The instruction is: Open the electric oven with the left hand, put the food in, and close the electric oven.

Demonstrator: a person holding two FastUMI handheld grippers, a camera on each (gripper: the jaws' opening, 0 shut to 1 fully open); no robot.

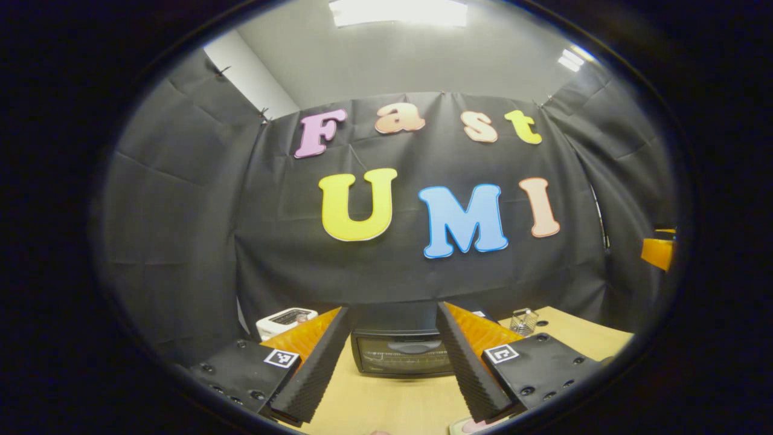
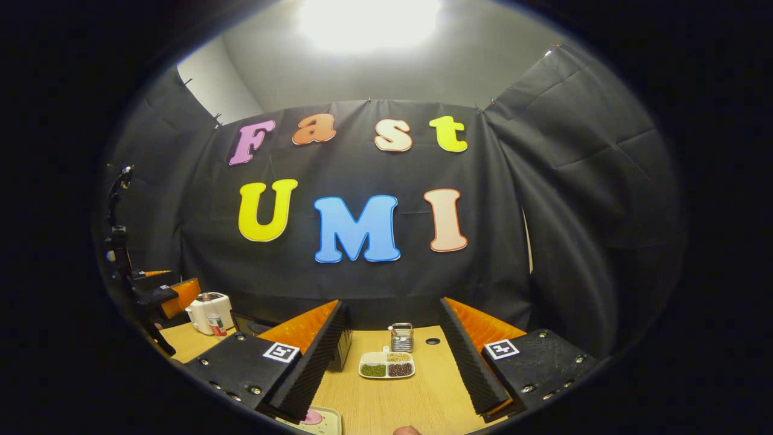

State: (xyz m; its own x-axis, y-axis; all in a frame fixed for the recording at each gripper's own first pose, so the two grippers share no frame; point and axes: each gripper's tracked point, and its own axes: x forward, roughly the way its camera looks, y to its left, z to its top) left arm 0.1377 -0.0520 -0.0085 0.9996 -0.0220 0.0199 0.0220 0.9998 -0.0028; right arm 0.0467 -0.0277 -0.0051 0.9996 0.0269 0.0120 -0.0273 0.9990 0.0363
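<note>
The black electric oven stands on the wooden table straight ahead of my left gripper. Its glass door is closed, with the handle across the top. The left gripper's jaws stand wide open with nothing between them, short of the oven. A small plate with pink food lies at the near table edge, below my right gripper, which is open and holds nothing. The same plate peeks in under the left gripper's right finger. The oven is partly hidden behind the right gripper's left finger.
A white toaster stands left of the oven and a wire basket to its right. A white divided tray of beans and a metal holder sit mid-table. A bottle stands by the toaster.
</note>
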